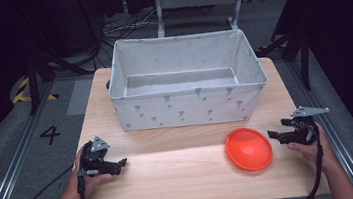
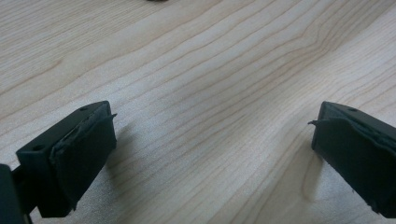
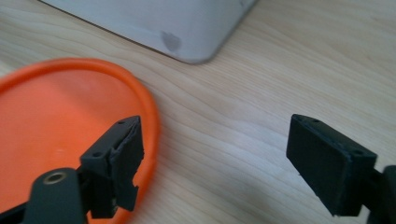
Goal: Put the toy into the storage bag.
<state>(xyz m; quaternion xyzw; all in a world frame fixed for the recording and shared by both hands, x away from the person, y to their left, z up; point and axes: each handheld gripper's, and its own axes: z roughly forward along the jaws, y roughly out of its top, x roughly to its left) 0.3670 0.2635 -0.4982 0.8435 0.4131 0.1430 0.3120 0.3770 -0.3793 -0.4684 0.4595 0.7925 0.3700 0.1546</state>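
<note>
An orange plate [image 1: 249, 148] lies flat on the wooden table [image 1: 172, 170], right of centre near the front edge. My right gripper [image 1: 272, 135] is open just right of the plate, jaws pointing left at its rim. In the right gripper view the orange plate [image 3: 60, 126] lies under the left jaw, and bare wood shows between the jaws of the right gripper [image 3: 219, 154]. My left gripper [image 1: 122, 162] rests open at the table's front left, pointing right. The left gripper [image 2: 212, 140] holds nothing, with bare wood between its jaws.
A large white fabric bin [image 1: 187, 80] with a grey pattern stands open and empty at the back middle of the table; its corner [image 3: 187, 42] is close ahead in the right gripper view. Cables and metal frames [image 1: 106, 32] lie on the floor beyond.
</note>
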